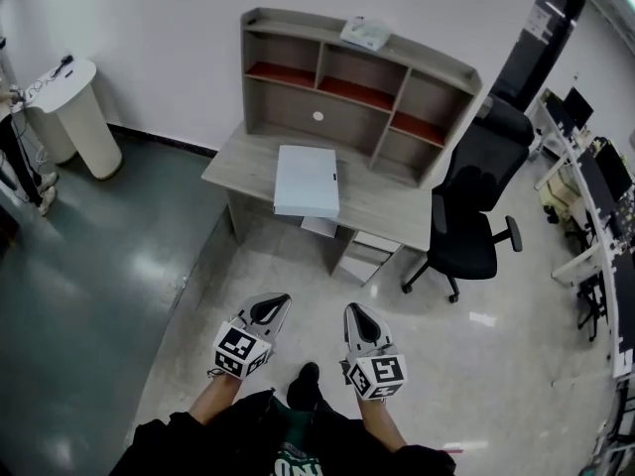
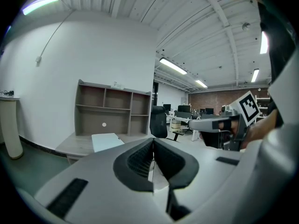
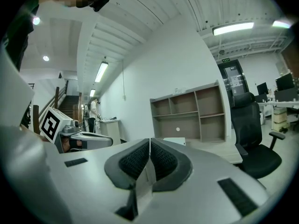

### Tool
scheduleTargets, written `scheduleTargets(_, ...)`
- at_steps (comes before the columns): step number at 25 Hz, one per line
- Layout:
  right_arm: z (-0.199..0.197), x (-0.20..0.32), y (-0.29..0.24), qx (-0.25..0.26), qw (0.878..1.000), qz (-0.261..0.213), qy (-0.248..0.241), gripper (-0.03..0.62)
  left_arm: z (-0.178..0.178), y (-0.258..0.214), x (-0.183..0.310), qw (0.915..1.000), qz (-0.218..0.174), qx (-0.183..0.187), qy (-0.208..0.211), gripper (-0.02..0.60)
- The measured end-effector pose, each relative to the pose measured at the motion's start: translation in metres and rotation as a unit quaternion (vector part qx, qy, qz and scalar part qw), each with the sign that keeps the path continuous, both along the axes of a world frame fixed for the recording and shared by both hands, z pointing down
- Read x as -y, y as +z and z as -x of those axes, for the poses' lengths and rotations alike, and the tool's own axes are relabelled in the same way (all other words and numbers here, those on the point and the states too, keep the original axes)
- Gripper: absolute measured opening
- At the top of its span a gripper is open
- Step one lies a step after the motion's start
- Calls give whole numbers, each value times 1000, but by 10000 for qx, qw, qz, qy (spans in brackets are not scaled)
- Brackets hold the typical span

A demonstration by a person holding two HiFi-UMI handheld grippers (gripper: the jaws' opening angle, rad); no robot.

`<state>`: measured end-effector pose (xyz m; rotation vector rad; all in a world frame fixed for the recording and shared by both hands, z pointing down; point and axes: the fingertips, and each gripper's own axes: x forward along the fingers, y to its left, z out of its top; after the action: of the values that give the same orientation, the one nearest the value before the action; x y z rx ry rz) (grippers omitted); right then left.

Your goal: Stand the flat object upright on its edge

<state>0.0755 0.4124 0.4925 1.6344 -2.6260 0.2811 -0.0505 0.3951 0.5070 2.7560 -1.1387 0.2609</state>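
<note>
Head view shows the box (image 1: pixel 306 179) flat on the desk (image 1: pixel 382 211). Left gripper (image 1: pixel 279 301) and right gripper (image 1: pixel 353 310) hang clenched and empty, short of the desk, with the reach not yet made.

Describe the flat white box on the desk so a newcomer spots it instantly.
Find the grey wooden desk with a shelf hutch against the white wall, left of the black office chair. The flat white box lies on the desktop in front of the hutch, near the front edge. It is broad and lying flat, far larger than the small pale packet on top of the hutch.
</note>
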Motion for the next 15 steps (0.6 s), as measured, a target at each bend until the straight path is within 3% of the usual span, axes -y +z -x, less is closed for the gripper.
scheduleTargets(15,-22,85,-6,62,9994,7,-332,35,-27,-5,77,9996,50,-45,-268,12)
